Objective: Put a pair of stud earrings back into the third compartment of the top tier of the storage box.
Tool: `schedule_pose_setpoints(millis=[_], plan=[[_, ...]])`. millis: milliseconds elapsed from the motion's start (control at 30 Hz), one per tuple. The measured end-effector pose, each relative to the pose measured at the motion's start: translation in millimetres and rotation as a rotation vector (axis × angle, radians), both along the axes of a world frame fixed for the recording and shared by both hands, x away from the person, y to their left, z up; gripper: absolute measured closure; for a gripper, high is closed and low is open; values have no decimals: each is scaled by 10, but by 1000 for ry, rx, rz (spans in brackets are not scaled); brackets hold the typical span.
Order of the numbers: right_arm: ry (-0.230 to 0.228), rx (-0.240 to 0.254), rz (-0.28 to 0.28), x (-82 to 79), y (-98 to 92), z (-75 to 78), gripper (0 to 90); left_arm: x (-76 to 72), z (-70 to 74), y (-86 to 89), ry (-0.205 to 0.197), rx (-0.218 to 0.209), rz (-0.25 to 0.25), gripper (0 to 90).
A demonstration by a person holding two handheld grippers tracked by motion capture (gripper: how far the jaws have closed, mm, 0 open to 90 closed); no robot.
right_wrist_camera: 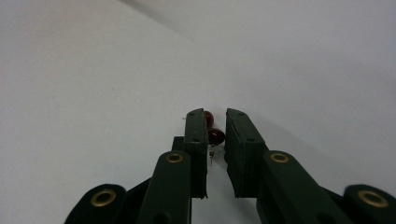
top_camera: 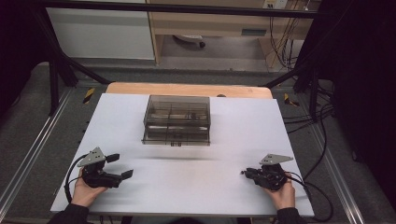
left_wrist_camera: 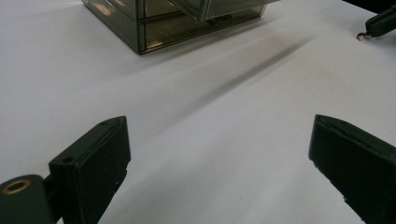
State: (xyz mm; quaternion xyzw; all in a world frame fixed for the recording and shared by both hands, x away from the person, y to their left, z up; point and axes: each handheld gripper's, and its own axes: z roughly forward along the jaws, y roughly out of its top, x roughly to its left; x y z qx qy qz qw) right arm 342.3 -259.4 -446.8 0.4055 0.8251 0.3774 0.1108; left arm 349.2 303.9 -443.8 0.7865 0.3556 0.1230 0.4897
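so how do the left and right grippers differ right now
The left gripper has its jaws spread wide with nothing between them; the right gripper is shut on small red beads. The left one points toward the smoky drawer box; the right one faces bare white table. Both sit low at the table's near edge, each in a hand.

small dark-red beaded earring (right_wrist_camera: 214, 136), clamped between jaws
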Motion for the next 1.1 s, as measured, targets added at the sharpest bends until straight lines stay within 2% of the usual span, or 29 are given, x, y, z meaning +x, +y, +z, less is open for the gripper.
schedule_pose_setpoints(millis=[433, 867, 1100], plan=[[-17, 17, 5, -6, -10, 59, 792, 0, 0, -1, 0, 2, -1, 55], [-70, 37, 19, 0, 26, 219, 792, -1, -2, -7, 1, 6, -1, 55], [-74, 42, 27, 12, 69, 271, 793, 1, -5, -9, 1, 8, 0, 55]])
